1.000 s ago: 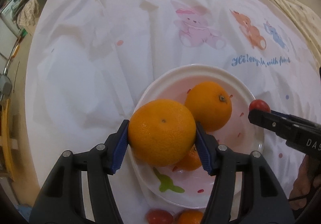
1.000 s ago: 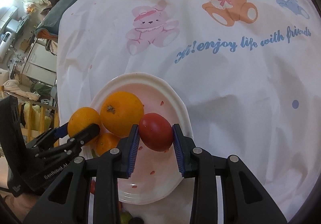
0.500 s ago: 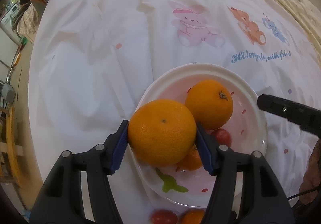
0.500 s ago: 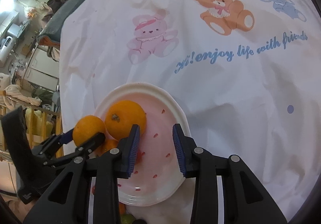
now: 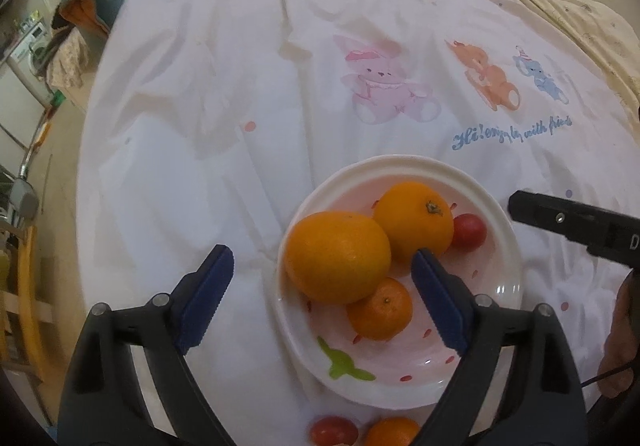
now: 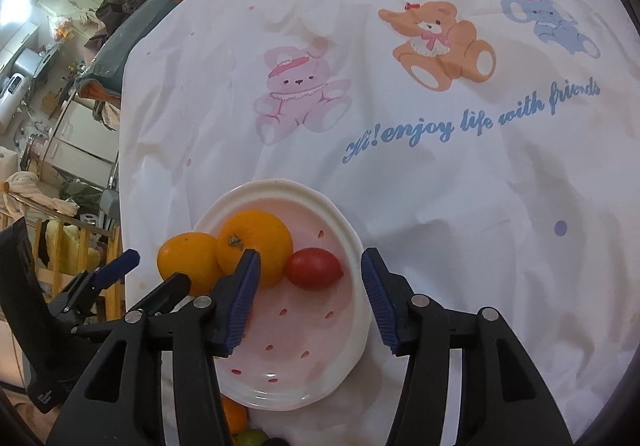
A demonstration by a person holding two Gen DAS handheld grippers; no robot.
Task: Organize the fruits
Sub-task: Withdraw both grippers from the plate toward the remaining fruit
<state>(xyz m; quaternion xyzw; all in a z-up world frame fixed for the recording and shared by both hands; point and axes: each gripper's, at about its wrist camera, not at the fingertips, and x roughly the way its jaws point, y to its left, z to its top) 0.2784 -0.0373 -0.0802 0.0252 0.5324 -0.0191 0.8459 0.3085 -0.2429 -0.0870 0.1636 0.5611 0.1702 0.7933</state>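
Note:
A white plate point(image 5: 400, 162) with a pink centre holds a large orange point(image 5: 338, 256), a second orange point(image 5: 414, 224), a small mandarin point(image 5: 380, 308) and a red cherry tomato point(image 5: 468, 232). My left gripper point(image 5: 322, 286) hangs over the plate's near left side, its jaws opening wide. The large orange lies between them, untouched by the pads. In the right wrist view my right gripper point(image 6: 310, 260) is over the plate point(image 6: 280, 184), jaws opening. The tomato point(image 6: 314, 268) rests on the plate between its fingertips, free of both pads.
The plate sits on a rumpled white cloth point(image 5: 208, 106) printed with cartoon bears and blue lettering. Another tomato point(image 5: 334, 430) and a small orange point(image 5: 392, 432) lie on the cloth just below the plate. Furniture and clutter stand beyond the cloth's left edge.
The left jaws spread and let go of the large orange, which now lies on the plate. The right jaws released the tomato onto the plate and widened.

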